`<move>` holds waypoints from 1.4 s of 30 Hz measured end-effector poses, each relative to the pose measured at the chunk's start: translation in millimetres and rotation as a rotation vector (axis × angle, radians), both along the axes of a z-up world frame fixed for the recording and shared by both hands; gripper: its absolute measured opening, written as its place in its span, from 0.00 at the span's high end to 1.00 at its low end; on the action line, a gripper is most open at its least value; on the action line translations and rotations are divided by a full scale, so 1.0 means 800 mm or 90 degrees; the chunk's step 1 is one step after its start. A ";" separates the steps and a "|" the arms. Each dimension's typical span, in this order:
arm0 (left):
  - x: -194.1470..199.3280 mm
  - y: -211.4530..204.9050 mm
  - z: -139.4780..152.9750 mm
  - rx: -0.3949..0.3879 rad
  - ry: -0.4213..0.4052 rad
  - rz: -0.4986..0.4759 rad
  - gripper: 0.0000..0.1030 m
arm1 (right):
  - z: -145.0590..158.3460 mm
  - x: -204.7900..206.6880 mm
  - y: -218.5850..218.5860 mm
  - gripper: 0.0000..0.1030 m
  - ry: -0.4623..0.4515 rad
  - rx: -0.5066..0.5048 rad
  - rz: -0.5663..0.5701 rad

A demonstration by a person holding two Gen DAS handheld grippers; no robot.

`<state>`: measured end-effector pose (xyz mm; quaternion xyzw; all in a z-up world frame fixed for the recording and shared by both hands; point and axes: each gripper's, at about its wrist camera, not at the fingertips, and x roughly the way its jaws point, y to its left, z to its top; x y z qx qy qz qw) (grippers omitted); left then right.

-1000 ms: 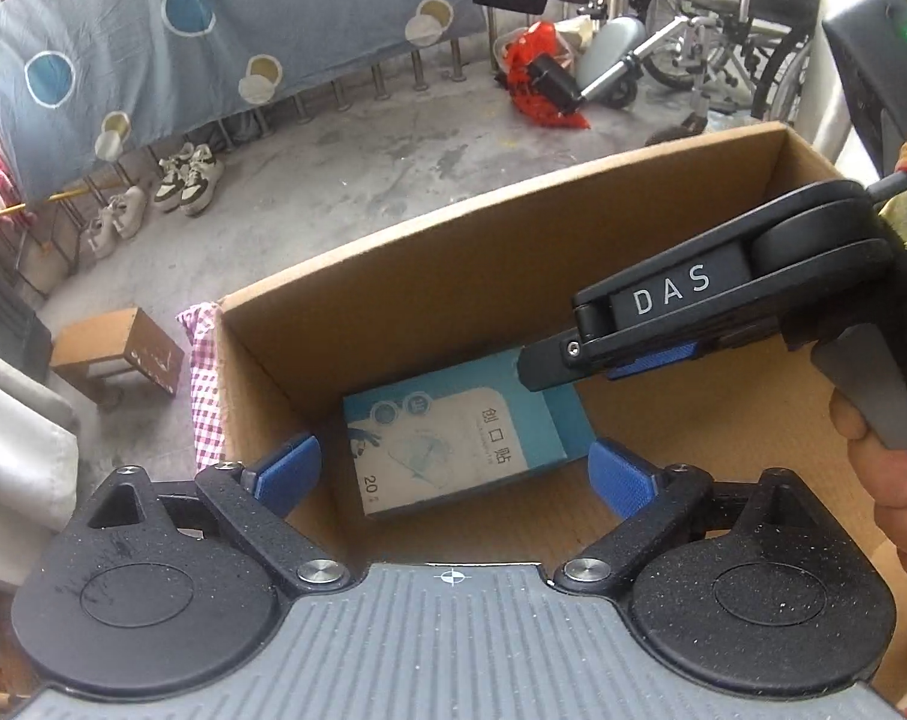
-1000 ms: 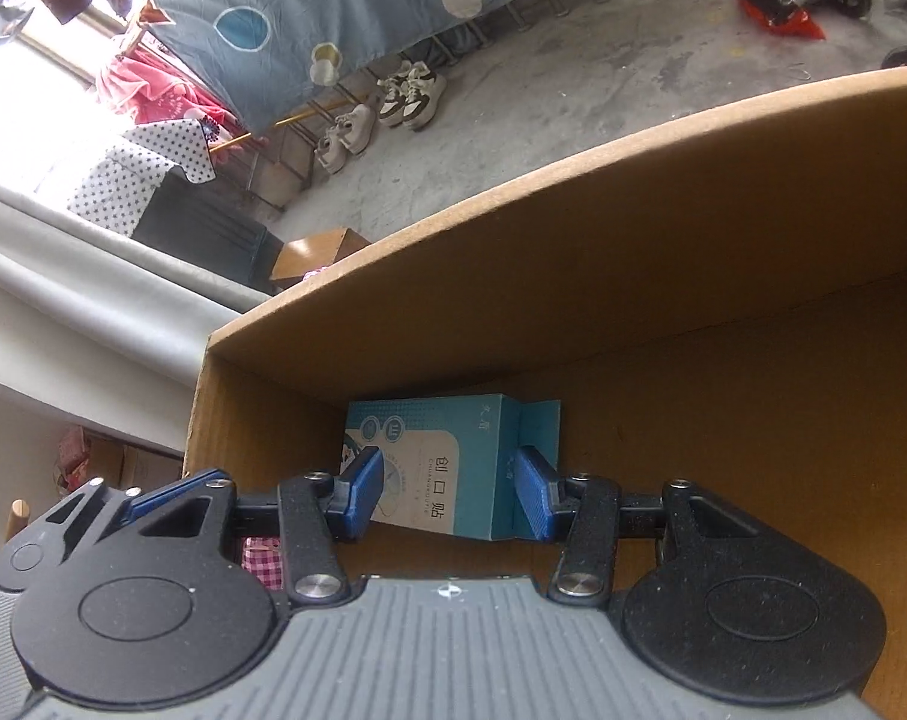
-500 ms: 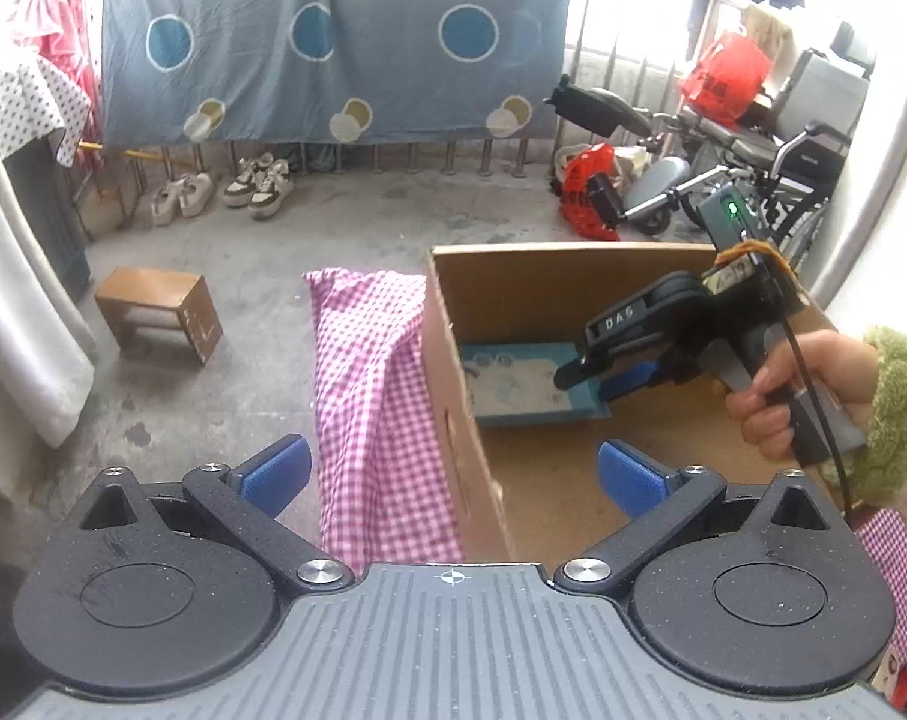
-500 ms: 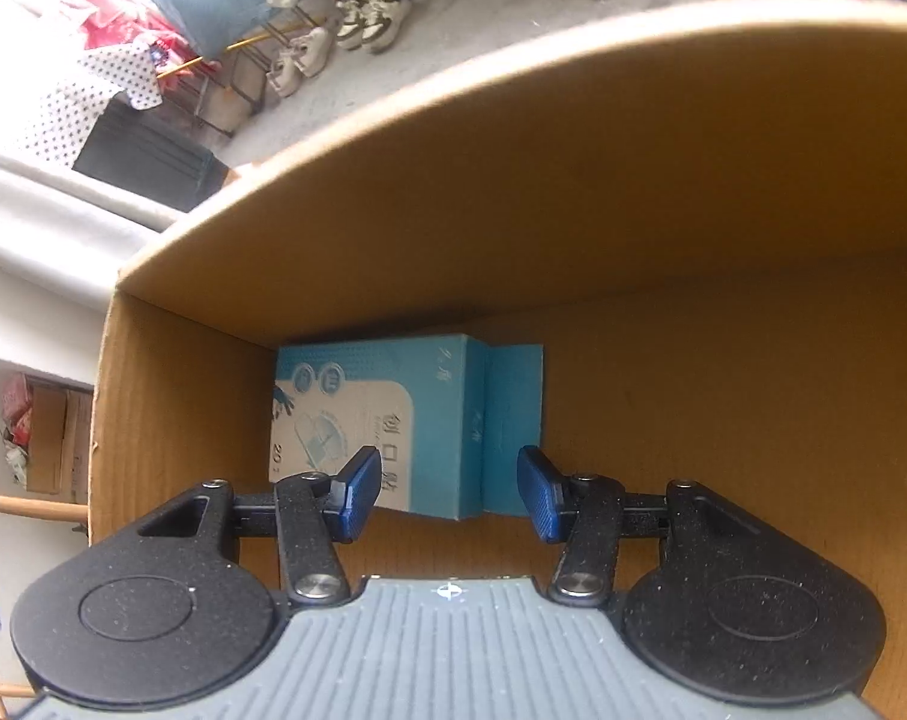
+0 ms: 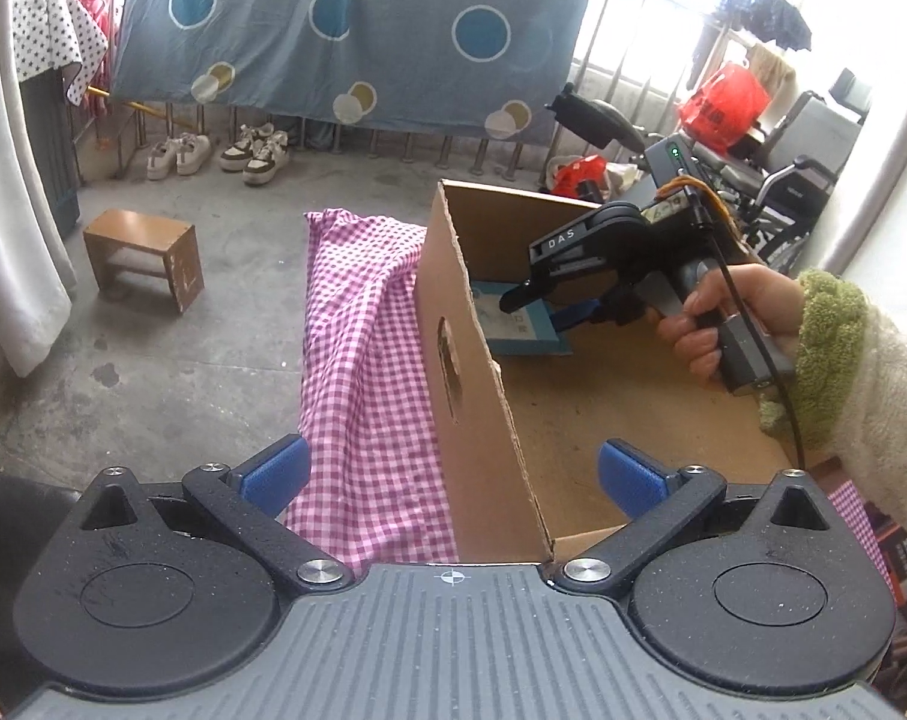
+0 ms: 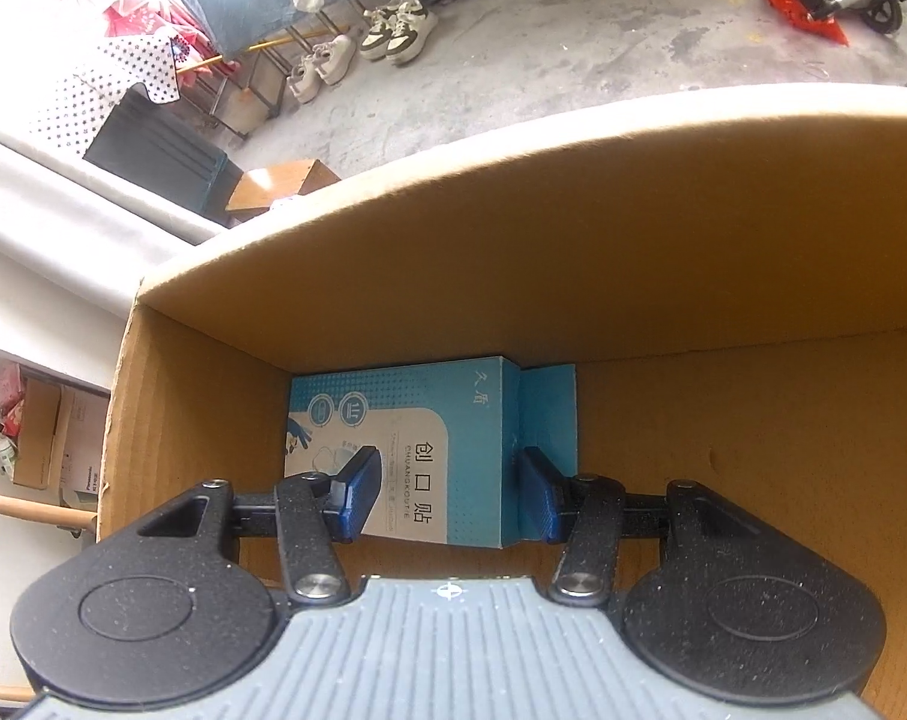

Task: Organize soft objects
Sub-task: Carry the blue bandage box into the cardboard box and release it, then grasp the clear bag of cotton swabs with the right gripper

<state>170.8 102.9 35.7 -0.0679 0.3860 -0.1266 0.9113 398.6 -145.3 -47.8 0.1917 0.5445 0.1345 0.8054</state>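
A blue packet [image 6: 429,450] lies flat on the floor of an open cardboard box [image 6: 513,228], in its far left corner. My right gripper [image 6: 447,495] reaches down into the box and hovers just over the packet, jaws part open, pads not pressing on it. The left wrist view shows the same gripper [image 5: 537,312], held by a hand [image 5: 711,324], above the packet [image 5: 513,330]. My left gripper [image 5: 453,474] is wide open and holds nothing, outside the box above its near corner [image 5: 471,420]. A pink checked cloth [image 5: 363,360] lies beside the box on the left.
Concrete floor surrounds the box. A small wooden stool [image 5: 144,252] stands to the left, shoes [image 5: 219,150] line the railing under a hanging blue sheet [image 5: 345,30]. A wheelchair [image 5: 801,180] and a red bag [image 5: 723,102] are at the back right.
My left gripper has drawn back out of the box and swung left, so the cloth and floor show. The right gripper has sunk deeper into the box towards the blue packet.
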 end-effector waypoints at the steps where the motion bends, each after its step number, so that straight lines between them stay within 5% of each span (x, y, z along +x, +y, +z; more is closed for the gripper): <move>1: 0.000 0.000 0.000 -0.001 -0.001 0.001 0.00 | 0.000 -0.006 -0.003 0.47 -0.004 -0.003 0.003; 11: -0.037 0.001 0.010 0.020 -0.045 -0.001 0.00 | 0.050 -0.053 -0.027 0.43 -0.067 -0.031 -0.004; 18: -0.079 -0.014 0.012 0.021 -0.056 -0.065 0.00 | 0.149 -0.189 -0.075 0.36 -0.187 0.003 0.025; 23: -0.101 -0.030 0.002 0.025 -0.039 -0.103 0.00 | 0.179 -0.289 -0.100 0.36 -0.216 0.062 0.039; 29: -0.109 -0.044 -0.019 -0.018 -0.001 -0.126 0.01 | 0.128 -0.353 -0.092 0.37 -0.161 0.137 0.040; 36: -0.092 -0.056 -0.048 -0.046 0.053 -0.126 0.09 | 0.050 -0.377 -0.067 0.46 -0.133 0.105 -0.016; 42: -0.077 -0.065 -0.068 -0.047 0.106 -0.139 0.25 | 0.023 -0.378 -0.059 0.49 -0.125 0.077 -0.037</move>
